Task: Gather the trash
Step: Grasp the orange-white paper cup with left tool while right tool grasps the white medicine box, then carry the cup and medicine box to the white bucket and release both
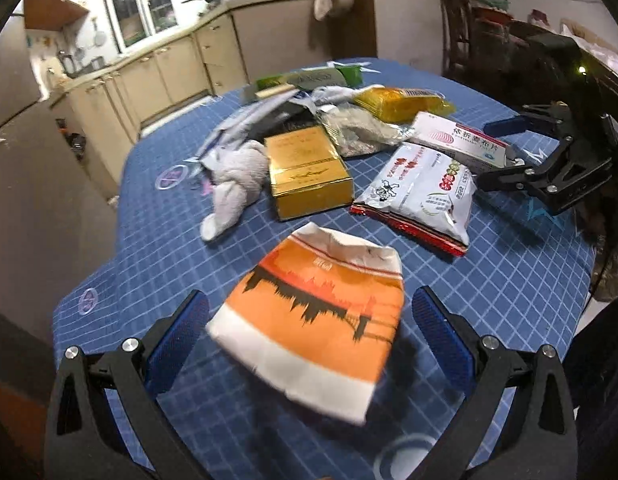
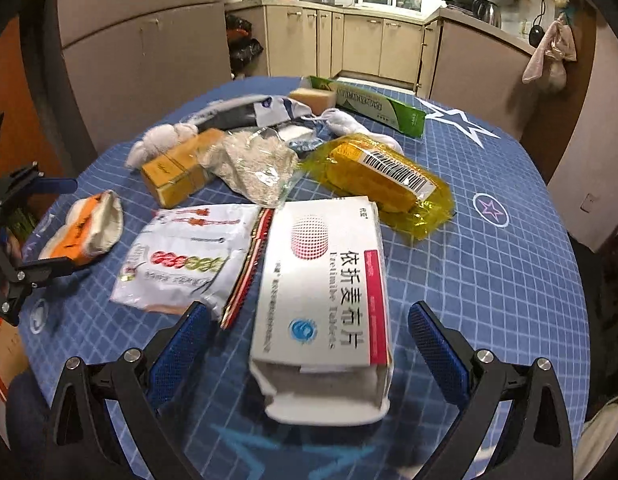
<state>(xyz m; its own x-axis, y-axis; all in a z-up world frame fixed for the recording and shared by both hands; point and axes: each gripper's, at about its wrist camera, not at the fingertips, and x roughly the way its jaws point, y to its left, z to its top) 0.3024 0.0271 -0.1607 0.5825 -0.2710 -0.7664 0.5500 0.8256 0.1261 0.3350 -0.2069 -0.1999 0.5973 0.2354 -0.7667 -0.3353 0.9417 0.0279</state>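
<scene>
Trash lies on a blue checked tablecloth (image 1: 509, 280). My left gripper (image 1: 309, 320) is open, its blue fingers either side of a crushed orange-and-white paper cup (image 1: 313, 320), not touching it. My right gripper (image 2: 309, 336) is open around an open white medicine box (image 2: 321, 300); it also shows in the left wrist view (image 1: 505, 152) at the box (image 1: 457, 140). The cup shows in the right wrist view (image 2: 85, 228) between the left gripper's fingers (image 2: 45, 268).
A white snack packet (image 2: 185, 260), gold box (image 1: 305, 172), crumpled white cloth (image 1: 233, 184), clear plastic bag (image 2: 253, 168), yellow wrapped pack (image 2: 377, 180) and green long box (image 2: 377, 108) fill the table's middle and far side. Kitchen cabinets (image 2: 361, 44) stand beyond.
</scene>
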